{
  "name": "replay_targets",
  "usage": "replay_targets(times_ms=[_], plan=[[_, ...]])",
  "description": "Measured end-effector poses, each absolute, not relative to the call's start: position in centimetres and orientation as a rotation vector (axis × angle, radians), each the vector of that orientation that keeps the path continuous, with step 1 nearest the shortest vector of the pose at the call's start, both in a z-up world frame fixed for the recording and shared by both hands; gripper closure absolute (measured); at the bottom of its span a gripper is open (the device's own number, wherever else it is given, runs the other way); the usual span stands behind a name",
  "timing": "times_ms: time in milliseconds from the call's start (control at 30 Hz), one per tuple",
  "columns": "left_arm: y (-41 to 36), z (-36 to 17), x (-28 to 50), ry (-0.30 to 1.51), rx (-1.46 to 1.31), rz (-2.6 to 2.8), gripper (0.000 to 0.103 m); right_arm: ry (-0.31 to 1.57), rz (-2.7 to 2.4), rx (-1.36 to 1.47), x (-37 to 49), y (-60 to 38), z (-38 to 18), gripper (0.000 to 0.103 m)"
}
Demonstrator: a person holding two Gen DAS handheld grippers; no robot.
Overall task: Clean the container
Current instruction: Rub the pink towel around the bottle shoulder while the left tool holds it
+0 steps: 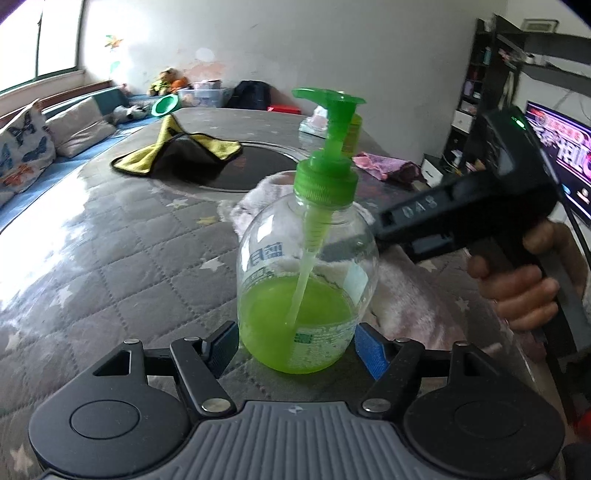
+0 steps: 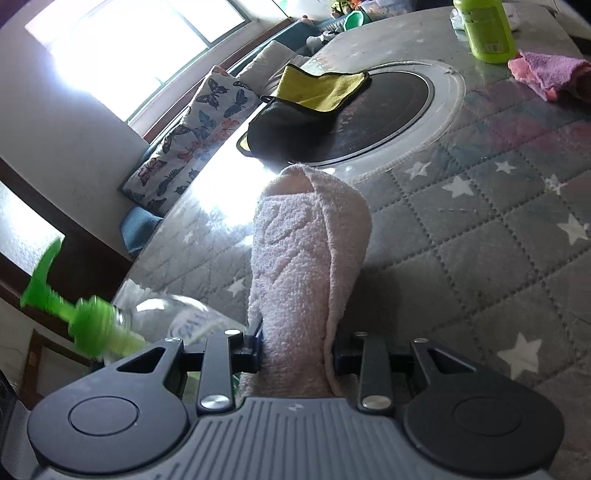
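Note:
A clear pump bottle (image 1: 306,266) with a green pump head and green liquid in its lower part stands upright on the quilted table. My left gripper (image 1: 297,345) is shut on its base, blue pads pressed to both sides. In the right wrist view, my right gripper (image 2: 297,354) is shut on a rolled pale pink towel (image 2: 308,258) that sticks out forward. The bottle (image 2: 166,321) lies at the lower left of that view, beside the towel. In the left wrist view the pink towel (image 1: 406,291) shows behind the bottle, with the right gripper's black body and a hand to the right.
A yellow and black cloth (image 1: 184,155) lies on the dark round inset (image 2: 388,110) in the table's middle. A second green bottle (image 2: 485,29) and a pink-purple cloth (image 2: 550,74) sit at the far side. Cushions line a bench at the left.

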State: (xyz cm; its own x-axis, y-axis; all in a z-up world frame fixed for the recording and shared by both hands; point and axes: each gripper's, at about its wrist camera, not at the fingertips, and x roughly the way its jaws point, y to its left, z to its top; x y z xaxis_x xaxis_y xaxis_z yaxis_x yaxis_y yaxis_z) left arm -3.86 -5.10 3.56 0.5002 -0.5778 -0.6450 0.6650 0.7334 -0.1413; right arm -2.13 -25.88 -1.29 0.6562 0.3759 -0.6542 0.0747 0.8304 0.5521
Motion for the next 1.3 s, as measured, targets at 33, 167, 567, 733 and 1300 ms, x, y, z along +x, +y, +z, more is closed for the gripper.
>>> replay_targets(times_ms=[33,167,567,733,1300], plan=[[-4.9,3.6,-4.0,0.729,0.122,-0.742,0.03,0.848,0.181,0.576,-2.4,-25.7,-1.3,0.071],[-4.1,4.1,-4.6,0.727,0.065,-0.71,0.027,0.846,0.184,0.565,-3.4,-25.1,-1.2,0.071],[-4.9,4.9,-4.6,0.678,0.077,-0.697,0.021,0.813,0.228,0.68,-5.8,-25.5,0.1,0.072],[-4.6,4.7,-4.3,0.665,0.09,-0.727,0.021,0.737,0.294,0.686,-5.8,-25.4,3.2,0.072],[-4.5,4.3,-3.8,0.655,0.092,-0.761,0.02,0.793,0.27,0.673,-0.9,-24.9,1.0,0.071]])
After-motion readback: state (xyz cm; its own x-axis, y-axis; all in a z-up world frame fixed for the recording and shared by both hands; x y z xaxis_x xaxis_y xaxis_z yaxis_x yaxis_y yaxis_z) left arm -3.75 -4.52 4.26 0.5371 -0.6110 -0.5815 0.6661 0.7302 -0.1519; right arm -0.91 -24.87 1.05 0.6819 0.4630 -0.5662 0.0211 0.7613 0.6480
